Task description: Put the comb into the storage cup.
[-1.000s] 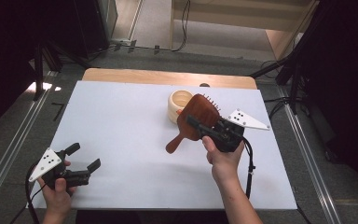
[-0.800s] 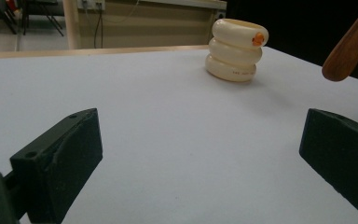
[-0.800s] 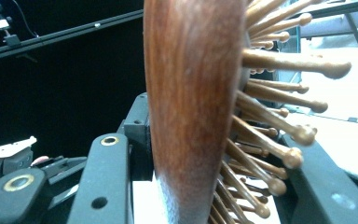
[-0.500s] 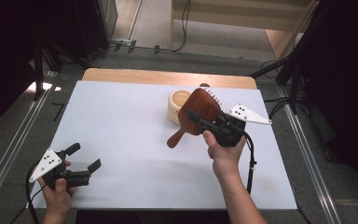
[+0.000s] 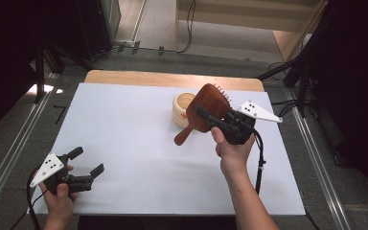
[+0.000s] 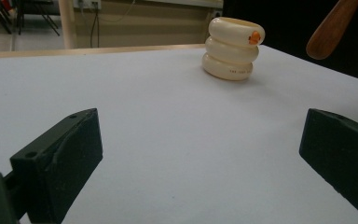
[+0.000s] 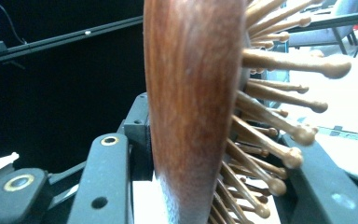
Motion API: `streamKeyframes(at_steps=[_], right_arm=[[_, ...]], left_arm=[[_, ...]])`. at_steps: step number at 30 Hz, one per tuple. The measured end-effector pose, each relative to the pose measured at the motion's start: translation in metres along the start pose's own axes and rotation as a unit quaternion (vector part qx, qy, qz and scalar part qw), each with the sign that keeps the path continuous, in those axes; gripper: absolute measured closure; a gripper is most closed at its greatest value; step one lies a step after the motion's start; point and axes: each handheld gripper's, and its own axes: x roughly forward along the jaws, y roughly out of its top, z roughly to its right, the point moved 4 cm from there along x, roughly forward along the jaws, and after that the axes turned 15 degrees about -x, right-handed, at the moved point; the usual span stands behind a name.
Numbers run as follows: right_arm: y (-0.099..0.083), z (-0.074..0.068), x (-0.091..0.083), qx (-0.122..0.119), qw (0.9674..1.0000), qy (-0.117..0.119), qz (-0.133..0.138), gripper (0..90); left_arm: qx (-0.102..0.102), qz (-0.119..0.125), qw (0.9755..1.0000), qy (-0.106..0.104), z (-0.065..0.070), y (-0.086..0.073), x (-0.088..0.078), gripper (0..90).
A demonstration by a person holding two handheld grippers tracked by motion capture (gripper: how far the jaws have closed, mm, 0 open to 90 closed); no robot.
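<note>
A dark wooden paddle hairbrush hangs in the air over the right half of the white table, tilted, with its handle pointing down and left. My right gripper is shut on the brush head. In the right gripper view the brush back and its wooden pins stand between the jaws. A cream ringed cup stands just behind the brush, partly hidden by it. My left gripper hovers open near the front left corner, nothing between its jaws. From it I see the cup far off.
The wooden table edge runs along the back. Metal rails flank both sides. The brush handle tip hangs above the table at the upper right of the left gripper view. A cable trails from the right gripper.
My right gripper has carried the hairbrush a little up and farther from the person. The left gripper has stayed where it was, open.
</note>
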Motion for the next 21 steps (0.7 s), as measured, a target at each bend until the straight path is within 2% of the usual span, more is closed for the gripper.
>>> streamKeyframes(at_steps=[21], right_arm=[[0.009,0.017,0.004,-0.004,0.9998,-0.019,0.007,53.3]], left_arm=[[0.000,0.001,1.0000,0.000,0.000,0.000,0.000,0.0]])
